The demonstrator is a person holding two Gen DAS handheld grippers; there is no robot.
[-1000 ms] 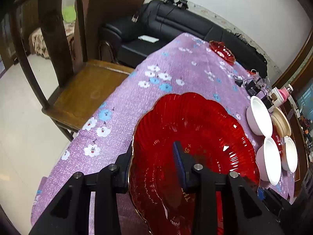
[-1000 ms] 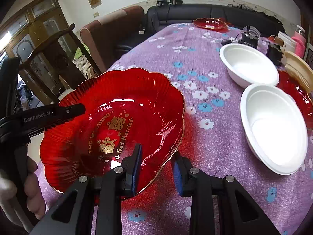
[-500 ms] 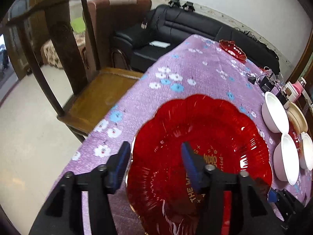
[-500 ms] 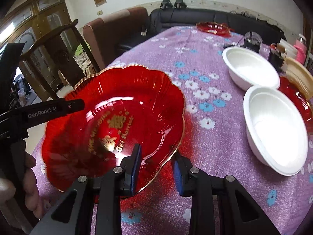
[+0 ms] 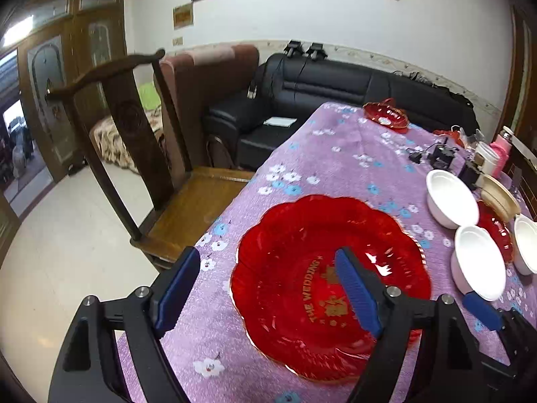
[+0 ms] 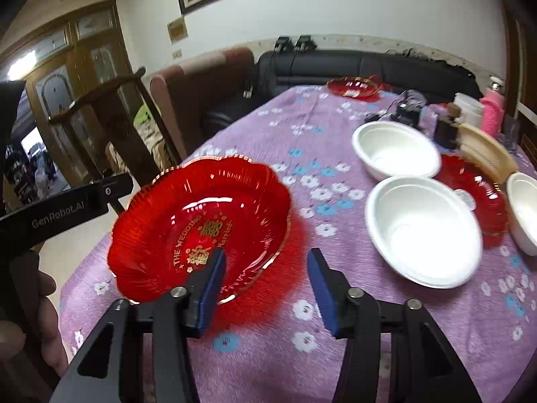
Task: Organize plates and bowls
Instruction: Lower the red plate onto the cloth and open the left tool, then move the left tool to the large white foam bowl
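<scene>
a: item one?
b: large red scalloped plate (image 5: 302,278), gold lettering at its centre, lay flat on the purple flowered tablecloth (image 5: 335,164) near the table's close corner, by the wooden chair (image 5: 141,141).

a: the tools?
b: left gripper (image 5: 265,288): jaws had just been opening and stood wide. one blue pad hung over the cloth outside the plate's rim, the other over the plate's middle. the rim lay below the gap; neither pad pressed on it. nothing held.
right gripper (image 6: 265,283): jaws had just been opening too, parted about half as wide as they go. left pad above the plate's near edge, right pad over bare cloth. nothing gripped.

a: other crockery?
b: two white bowls (image 6: 423,231) side by side to the plate's right, apart from it. a third white bowl (image 6: 523,211) at the far right edge. a second red plate (image 6: 476,194) behind them, a tan dish (image 6: 486,154) leaning on its far side. a small red dish (image 6: 355,87) at the table's far end.

a: surroundings?
b: black sofa (image 5: 335,84) beyond the table. a hand (image 6: 30,319) on the left tool's handle, lower left of the right view.
</scene>
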